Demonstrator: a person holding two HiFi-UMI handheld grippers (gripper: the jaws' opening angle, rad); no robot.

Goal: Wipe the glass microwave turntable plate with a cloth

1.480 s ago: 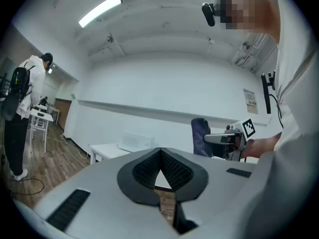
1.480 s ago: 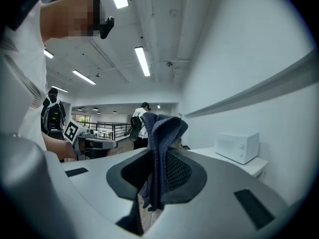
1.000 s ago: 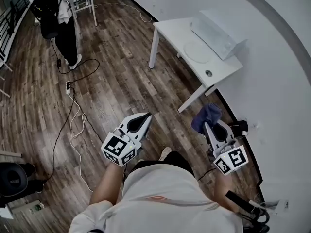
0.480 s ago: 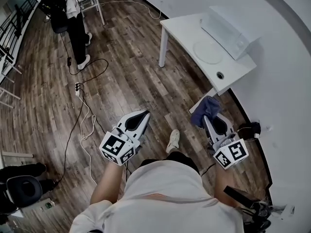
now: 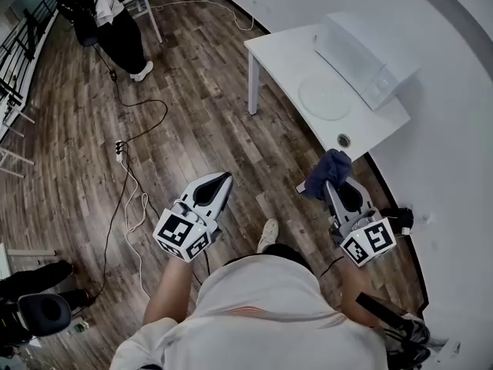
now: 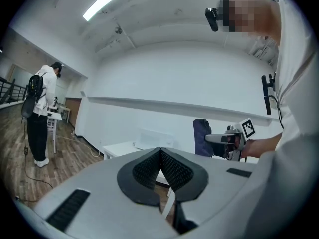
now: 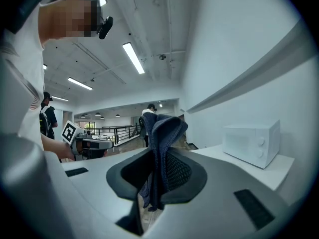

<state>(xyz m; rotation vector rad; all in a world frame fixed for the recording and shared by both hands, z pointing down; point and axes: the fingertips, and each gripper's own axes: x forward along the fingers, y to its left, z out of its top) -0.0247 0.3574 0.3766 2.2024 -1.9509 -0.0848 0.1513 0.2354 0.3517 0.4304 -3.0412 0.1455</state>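
A wide stretch of wooden floor [image 5: 200, 114] lies open ahead, with cables [image 5: 127, 183] trailing along its left part and a white wall [image 5: 454, 168] closing the right side. The white table [image 5: 281, 52] stands against that wall, its near corner just beyond the right gripper [image 5: 331, 186]. The right gripper's jaws pinch a dark blue cloth [image 5: 326, 171] that bunches up above them. The left gripper [image 5: 222, 179] has its jaws pressed together on nothing. The glass turntable plate [image 5: 324, 99], a clear, pale disc, lies flat on the table just beside the microwave [image 5: 362, 48], well apart from both grippers.
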